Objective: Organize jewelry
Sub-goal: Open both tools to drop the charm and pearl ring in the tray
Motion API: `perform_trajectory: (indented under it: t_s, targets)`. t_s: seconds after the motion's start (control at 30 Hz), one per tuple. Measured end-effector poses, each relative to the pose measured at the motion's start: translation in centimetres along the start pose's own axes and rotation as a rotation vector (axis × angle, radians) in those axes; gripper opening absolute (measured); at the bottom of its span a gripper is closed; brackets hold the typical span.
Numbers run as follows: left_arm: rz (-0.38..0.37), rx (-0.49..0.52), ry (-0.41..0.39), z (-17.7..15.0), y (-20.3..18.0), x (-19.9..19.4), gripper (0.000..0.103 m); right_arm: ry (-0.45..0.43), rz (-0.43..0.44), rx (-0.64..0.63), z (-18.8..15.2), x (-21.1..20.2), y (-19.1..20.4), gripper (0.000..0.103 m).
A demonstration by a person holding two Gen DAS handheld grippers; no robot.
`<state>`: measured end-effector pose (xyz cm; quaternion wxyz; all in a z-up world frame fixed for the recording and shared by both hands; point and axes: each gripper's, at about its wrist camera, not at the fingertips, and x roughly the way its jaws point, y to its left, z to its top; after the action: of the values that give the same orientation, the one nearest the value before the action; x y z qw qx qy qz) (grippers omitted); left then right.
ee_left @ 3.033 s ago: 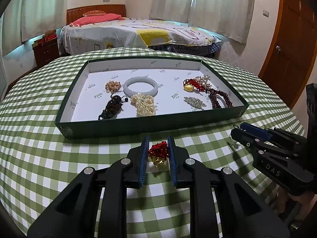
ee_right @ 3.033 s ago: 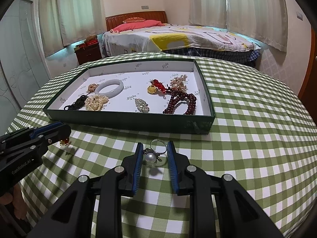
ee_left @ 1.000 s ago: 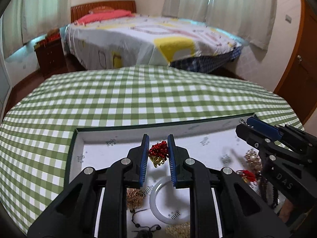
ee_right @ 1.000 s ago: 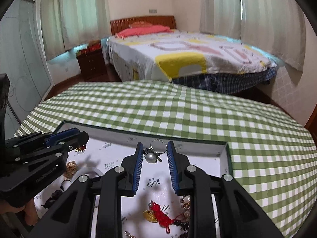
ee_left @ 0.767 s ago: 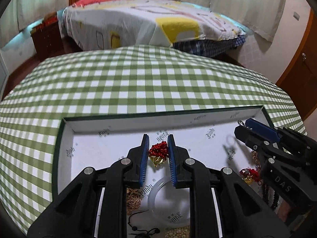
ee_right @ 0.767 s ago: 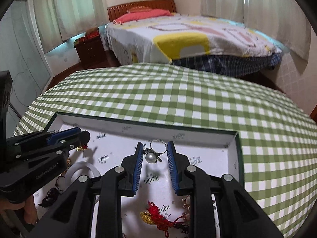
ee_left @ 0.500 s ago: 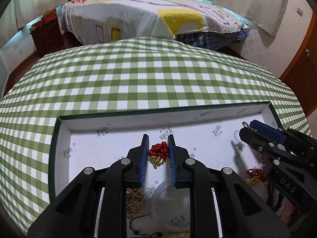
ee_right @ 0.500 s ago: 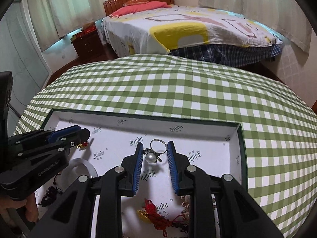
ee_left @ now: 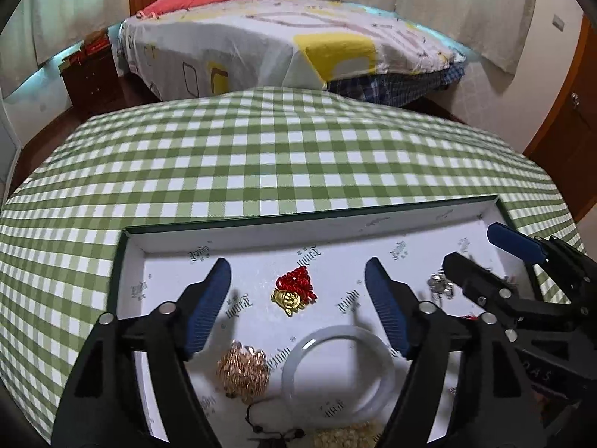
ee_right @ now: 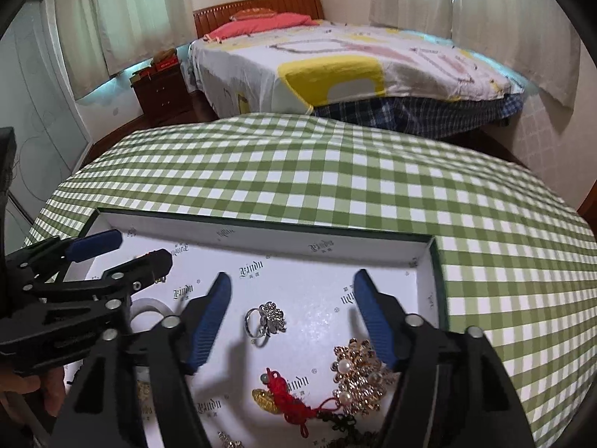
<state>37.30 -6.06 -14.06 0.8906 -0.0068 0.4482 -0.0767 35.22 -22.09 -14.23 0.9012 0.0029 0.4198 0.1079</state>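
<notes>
Both grippers hang over a green-rimmed tray with a white floor (ee_left: 373, 240) (ee_right: 335, 257). My left gripper (ee_left: 296, 304) is open; a red-and-gold knot charm (ee_left: 294, 291) lies on the tray floor between its fingers. My right gripper (ee_right: 291, 310) is open; a silver ring with a flower top (ee_right: 265, 319) lies between its fingers. The right gripper also shows in the left wrist view (ee_left: 481, 257), and the left gripper in the right wrist view (ee_right: 123, 254).
The tray also holds a white bangle (ee_left: 337, 369), a gold chain heap (ee_left: 242, 371), a gold-and-pearl brooch (ee_right: 358, 377), and a red cord charm (ee_right: 283, 399). The tray sits on a green checked tablecloth (ee_left: 261, 156). A bed (ee_right: 335, 63) stands beyond the table.
Both grippers have opened. The red-and-gold charm and the silver ring have left the fingers and lie on the tray floor. Both grippers stay low over the tray's far half.
</notes>
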Motion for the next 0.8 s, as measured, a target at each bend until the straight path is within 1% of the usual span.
perform_trajectory:
  t_s: [0.03,0.1,0.2,0.3,0.4,0.53,0.67,0.8]
  targets:
    - [0.008,0.001,-0.011,-0.2,0.0,-0.4,0.077,-0.013,-0.008,-0.003,-0.2,-0.5,0.1,0.071]
    - [0.037,0.007,-0.047,-0.9,-0.1,-1.8,0.083,-0.033,-0.018,-0.005,-0.5,-1.4,0.2,0.075]
    - [0.052,-0.001,-0.083,-2.0,0.1,-3.4,0.089,-0.063,-0.033,-0.005,-1.3,-2.9,0.3,0.078]
    - [0.039,-0.016,-0.114,-3.9,0.4,-5.6,0.090,-0.086,-0.041,0.000,-2.7,-4.6,0.6,0.080]
    - [0.042,-0.011,-0.143,-5.7,0.2,-7.8,0.091,-0.100,-0.037,0.007,-4.4,-6.3,0.8,0.080]
    - [0.026,-0.011,-0.175,-8.2,0.1,-10.5,0.093,-0.120,-0.042,0.007,-6.7,-8.6,1.4,0.082]
    - [0.021,-0.029,-0.196,-10.5,0.1,-13.0,0.094,-0.131,-0.044,0.005,-8.1,-10.3,1.8,0.082]
    - [0.023,-0.044,-0.214,-12.2,0.1,-15.7,0.094,-0.165,-0.067,-0.020,-9.3,-12.7,2.4,0.082]
